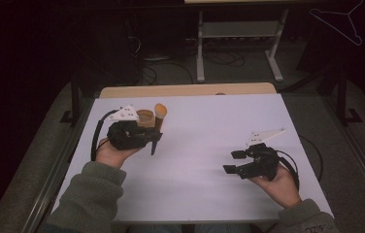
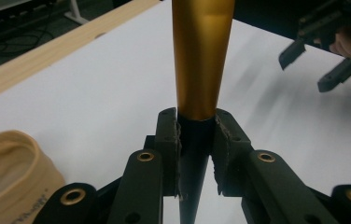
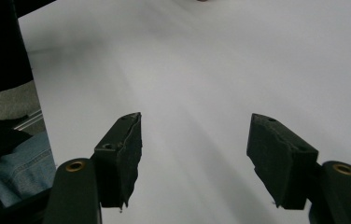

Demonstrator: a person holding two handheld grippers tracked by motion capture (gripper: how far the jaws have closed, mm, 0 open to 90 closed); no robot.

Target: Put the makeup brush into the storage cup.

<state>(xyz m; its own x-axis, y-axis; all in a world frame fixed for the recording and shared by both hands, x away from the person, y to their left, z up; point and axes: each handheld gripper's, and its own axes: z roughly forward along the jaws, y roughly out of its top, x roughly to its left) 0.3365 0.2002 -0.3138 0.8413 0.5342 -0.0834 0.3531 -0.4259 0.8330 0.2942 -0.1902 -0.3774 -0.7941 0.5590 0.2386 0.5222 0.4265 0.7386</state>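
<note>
No legible text is showing: print on the cup (image 2: 10, 182) and sleeve (image 1: 311, 228) is reading too blurred.

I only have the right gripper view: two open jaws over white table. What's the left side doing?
Observer: The left gripper is shut on a makeup brush, its pads clamped on the black handle just below the gold ferrule.
Operator: Which way is the brush pointing?
Observer: In the high view its orange head is up and the dark handle tip points down, clear of the table.
Operator: Anything else near it?
Observer: A tan round container sits just behind the left gripper; its open top shows in the left gripper view.
Operator: And my gripper?
Observer: The right gripper is held above the table's right half, nothing between the jaws.
</note>
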